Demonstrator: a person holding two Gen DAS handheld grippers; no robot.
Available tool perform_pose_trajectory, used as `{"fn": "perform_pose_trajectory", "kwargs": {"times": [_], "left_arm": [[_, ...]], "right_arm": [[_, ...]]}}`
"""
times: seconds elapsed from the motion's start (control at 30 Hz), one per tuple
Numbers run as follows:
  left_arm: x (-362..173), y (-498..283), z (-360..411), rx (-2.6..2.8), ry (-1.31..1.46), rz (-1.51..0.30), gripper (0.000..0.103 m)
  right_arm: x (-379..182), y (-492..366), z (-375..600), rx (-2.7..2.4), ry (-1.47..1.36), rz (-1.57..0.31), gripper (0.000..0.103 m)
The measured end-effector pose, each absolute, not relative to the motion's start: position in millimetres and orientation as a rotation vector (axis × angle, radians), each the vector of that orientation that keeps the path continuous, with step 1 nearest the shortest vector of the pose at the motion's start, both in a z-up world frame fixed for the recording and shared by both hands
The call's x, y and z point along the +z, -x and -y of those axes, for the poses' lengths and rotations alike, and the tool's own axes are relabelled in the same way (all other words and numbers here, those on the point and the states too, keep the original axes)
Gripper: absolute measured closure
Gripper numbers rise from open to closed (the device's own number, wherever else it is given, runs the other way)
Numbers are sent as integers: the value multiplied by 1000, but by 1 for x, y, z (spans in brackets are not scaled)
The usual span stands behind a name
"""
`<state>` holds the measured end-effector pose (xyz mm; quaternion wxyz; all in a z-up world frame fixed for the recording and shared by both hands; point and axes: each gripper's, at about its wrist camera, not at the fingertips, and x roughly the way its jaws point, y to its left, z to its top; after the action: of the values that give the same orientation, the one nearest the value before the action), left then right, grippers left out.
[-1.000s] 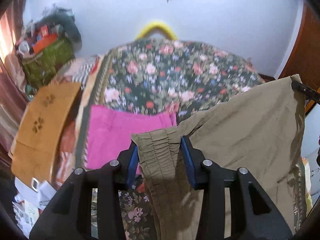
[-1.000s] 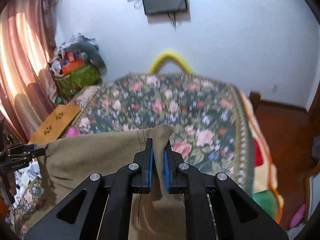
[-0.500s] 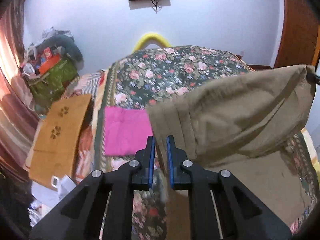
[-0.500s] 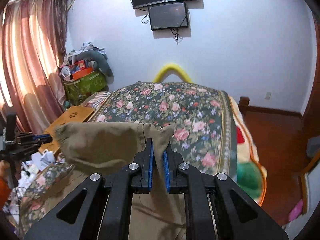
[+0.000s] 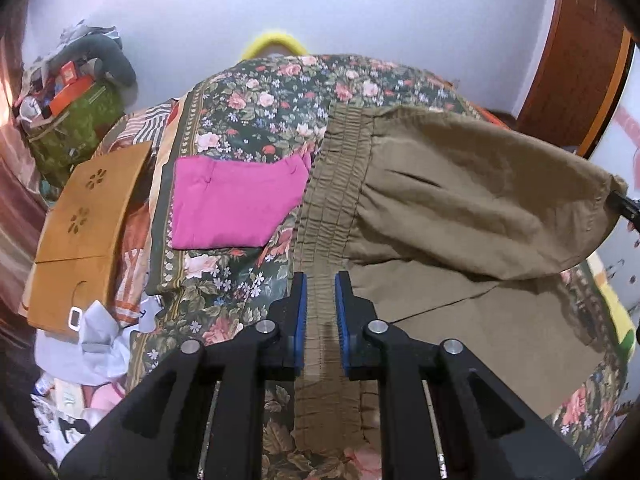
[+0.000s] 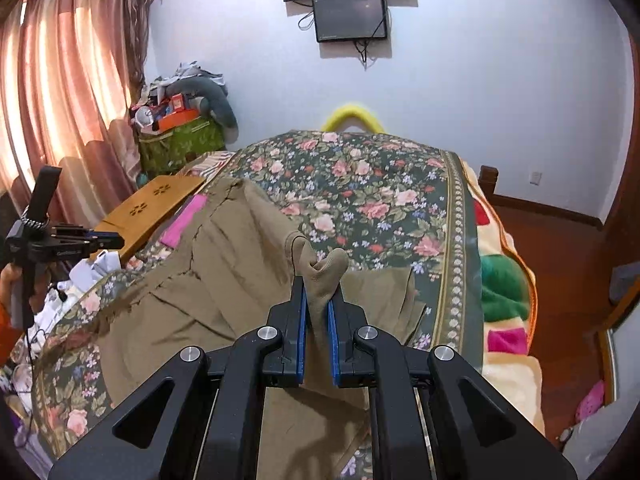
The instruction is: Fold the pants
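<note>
Khaki pants lie across the flowered bed, their gathered waistband flat on the cover. One end is lifted and folded over toward the right. My right gripper is shut on that bunched end of the pants; its tip shows at the left wrist view's right edge. My left gripper hovers over the waistband with its jaws opening; the pads press on nothing. In the right wrist view the left gripper stands off the bed's left side, apart from the cloth.
A folded pink garment lies on the bed left of the waistband. A wooden lap table, a stuffed green bag and loose clutter line the bed's left side. A brown door stands at right.
The waistband that sat between my left jaws a second ago now lies flat on the bed, and the left gripper has drawn back. My right gripper has pulled its end of the pants sideways.
</note>
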<state>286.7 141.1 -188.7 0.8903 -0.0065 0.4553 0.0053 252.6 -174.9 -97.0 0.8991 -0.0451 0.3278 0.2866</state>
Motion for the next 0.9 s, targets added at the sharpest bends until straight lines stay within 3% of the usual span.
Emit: {"fn": "perform_pose_trajectory", "kwargs": {"times": [0.07, 0.13, 0.2, 0.47, 0.9], "left_arm": [[-190, -291, -138, 12, 11, -962, 67], [-186, -301, -137, 17, 21, -952, 35], [-182, -311, -136, 16, 22, -938, 26], [-180, -387, -132, 4, 69, -989, 23], [-262, -517, -128, -9, 99, -1207, 23]], "right_arm": [[-100, -258, 176, 598, 79, -690, 95], [-104, -252, 180, 601, 67, -691, 95], [-107, -252, 182, 602, 62, -691, 95], [-123, -290, 192, 576, 23, -751, 95], [-168, -373, 192, 572, 50, -864, 95]]}}
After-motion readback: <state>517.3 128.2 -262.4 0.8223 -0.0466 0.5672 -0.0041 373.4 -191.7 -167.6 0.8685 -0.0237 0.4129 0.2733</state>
